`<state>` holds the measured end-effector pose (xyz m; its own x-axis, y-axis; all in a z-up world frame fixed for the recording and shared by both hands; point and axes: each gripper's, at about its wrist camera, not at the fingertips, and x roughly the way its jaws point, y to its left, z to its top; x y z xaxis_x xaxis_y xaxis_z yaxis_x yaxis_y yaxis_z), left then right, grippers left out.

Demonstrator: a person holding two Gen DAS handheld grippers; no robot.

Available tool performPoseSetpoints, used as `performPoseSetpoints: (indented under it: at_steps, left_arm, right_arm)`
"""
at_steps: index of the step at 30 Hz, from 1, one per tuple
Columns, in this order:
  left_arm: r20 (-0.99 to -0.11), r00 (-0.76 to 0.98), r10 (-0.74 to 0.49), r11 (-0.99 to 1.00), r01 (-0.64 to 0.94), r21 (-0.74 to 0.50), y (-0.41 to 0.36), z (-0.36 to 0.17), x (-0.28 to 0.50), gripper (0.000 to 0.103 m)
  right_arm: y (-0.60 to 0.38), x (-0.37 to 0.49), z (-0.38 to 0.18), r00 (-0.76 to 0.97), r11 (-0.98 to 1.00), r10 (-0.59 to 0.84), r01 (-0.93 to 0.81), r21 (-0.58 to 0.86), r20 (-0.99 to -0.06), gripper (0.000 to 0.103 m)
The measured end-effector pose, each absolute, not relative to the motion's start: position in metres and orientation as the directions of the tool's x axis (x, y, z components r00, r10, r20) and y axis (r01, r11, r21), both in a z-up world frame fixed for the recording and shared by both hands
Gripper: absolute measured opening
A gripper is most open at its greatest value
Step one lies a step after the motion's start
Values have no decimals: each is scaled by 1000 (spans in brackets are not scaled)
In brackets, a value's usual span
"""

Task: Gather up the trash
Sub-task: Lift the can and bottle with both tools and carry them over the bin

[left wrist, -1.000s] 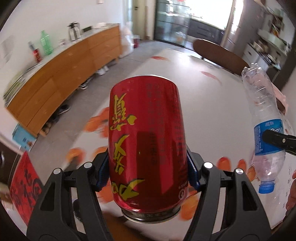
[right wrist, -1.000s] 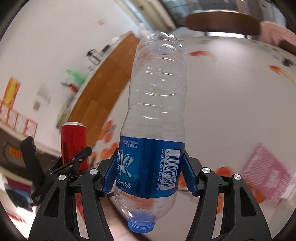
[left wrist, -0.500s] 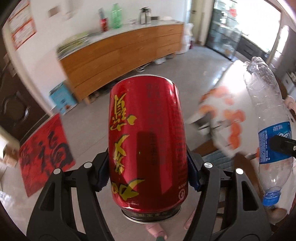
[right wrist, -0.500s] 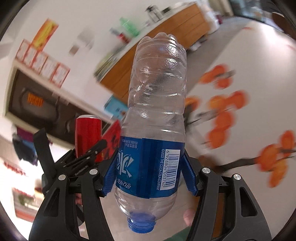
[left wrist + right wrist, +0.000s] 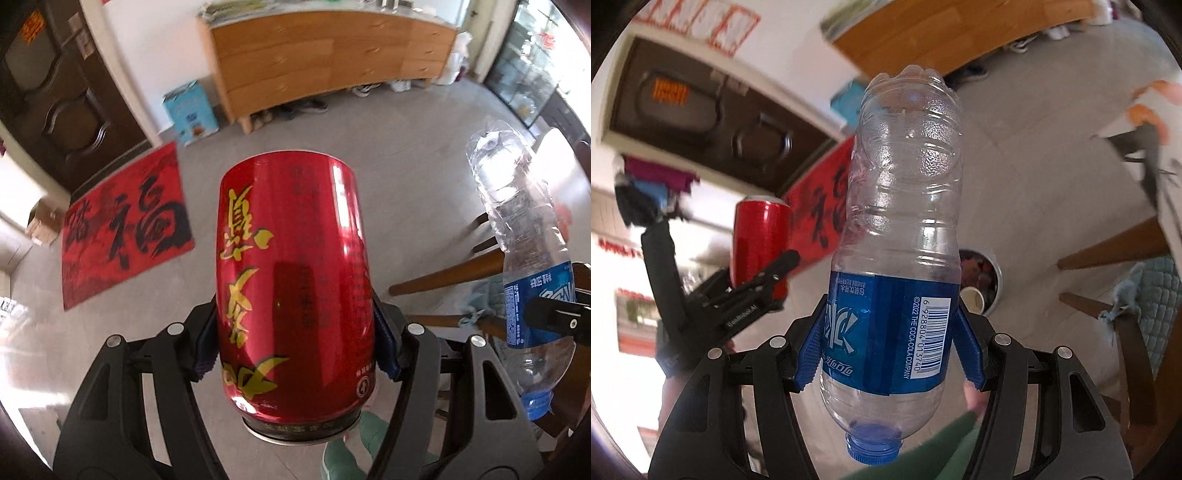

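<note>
My left gripper (image 5: 295,343) is shut on a red drink can (image 5: 291,280) with yellow characters, held upside down over the grey floor. My right gripper (image 5: 886,347) is shut on an empty clear plastic bottle (image 5: 901,229) with a blue label, its blue cap (image 5: 873,448) pointing back at the camera. In the left wrist view the bottle (image 5: 524,258) hangs at the right edge. The right wrist view shows the can (image 5: 759,243) and the left gripper at the left. Behind the bottle on the floor stands a round grey bin (image 5: 988,280) holding trash and a paper cup.
A red doormat (image 5: 122,225) lies before a dark door (image 5: 48,88). A wooden sideboard (image 5: 332,59) lines the far wall, with a blue box (image 5: 190,110) beside it. Wooden chair legs (image 5: 447,277), a cushioned seat (image 5: 1160,295) and the table corner (image 5: 1145,110) are at the right.
Both grippers have swung away from the table and tilted down toward the floor, each keeping its load. The doormat, door and bin have come into view.
</note>
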<state>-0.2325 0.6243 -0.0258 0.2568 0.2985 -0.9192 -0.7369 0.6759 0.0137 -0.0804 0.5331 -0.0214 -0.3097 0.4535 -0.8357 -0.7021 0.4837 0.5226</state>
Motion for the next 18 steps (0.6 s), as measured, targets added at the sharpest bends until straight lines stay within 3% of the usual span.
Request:
performPoseSetpoints:
  at_steps: [9, 18]
  left_arm:
    - [-955, 204, 217, 657, -754, -12, 645, -81, -250, 64]
    - [-980, 190, 59, 790, -609, -70, 678, -164, -230, 64]
  right_arm:
    - [567, -86, -80, -384, 516, 340, -687, 512, -859, 62]
    - [585, -94, -162, -398, 701, 296, -527, 480, -868, 62]
